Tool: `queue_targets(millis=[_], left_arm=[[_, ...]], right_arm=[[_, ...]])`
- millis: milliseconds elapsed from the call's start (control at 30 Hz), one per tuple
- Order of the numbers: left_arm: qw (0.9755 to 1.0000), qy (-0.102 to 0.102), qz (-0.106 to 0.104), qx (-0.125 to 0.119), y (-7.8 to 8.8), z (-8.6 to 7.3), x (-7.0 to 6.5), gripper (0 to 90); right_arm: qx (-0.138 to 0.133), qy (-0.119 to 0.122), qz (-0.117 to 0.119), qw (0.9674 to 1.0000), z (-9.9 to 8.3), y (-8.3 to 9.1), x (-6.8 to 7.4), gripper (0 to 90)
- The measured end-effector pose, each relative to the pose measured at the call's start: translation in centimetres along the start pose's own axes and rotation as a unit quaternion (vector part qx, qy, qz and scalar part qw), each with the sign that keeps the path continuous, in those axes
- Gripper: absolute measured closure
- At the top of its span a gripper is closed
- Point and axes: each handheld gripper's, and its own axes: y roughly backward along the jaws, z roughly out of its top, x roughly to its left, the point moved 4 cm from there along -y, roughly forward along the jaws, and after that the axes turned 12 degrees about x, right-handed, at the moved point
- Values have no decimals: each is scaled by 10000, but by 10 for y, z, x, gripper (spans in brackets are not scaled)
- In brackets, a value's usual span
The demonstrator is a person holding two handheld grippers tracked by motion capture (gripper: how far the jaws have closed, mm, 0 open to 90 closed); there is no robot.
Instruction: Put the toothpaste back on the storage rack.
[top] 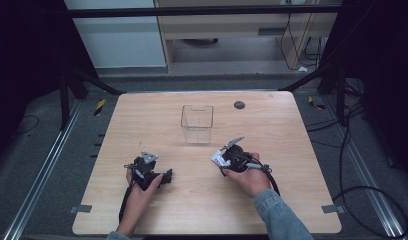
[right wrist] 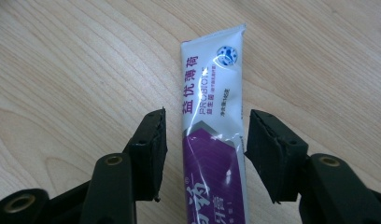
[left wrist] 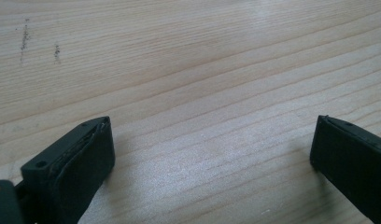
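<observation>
A white and purple toothpaste tube [right wrist: 212, 135] lies flat on the wooden table [right wrist: 62, 70], its crimped end pointing away from my right gripper [right wrist: 205, 116]. That gripper straddles the tube: its right pad is at the tube's edge and a narrow gap remains at its left pad, so it is open. In the high view the tube [top: 218, 158] peeks out under the right gripper [top: 226, 159], held by a hand at centre right. My left gripper [left wrist: 212, 126] stands wide open just above bare wood, and sits at front left [top: 164, 176] in the high view.
A clear, empty square container [top: 197, 124] stands upright at the table's middle back. A small dark round disc [top: 239, 105] lies near the far edge. Black frame struts and cables surround the table [top: 292, 200].
</observation>
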Motion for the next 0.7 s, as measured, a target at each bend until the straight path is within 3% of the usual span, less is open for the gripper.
queue_targets(millis=[700], left_arm=[[10000, 1, 0, -1, 0, 0, 0, 0]], right_arm=[[550, 93, -25, 9984, 18, -15, 0, 505]])
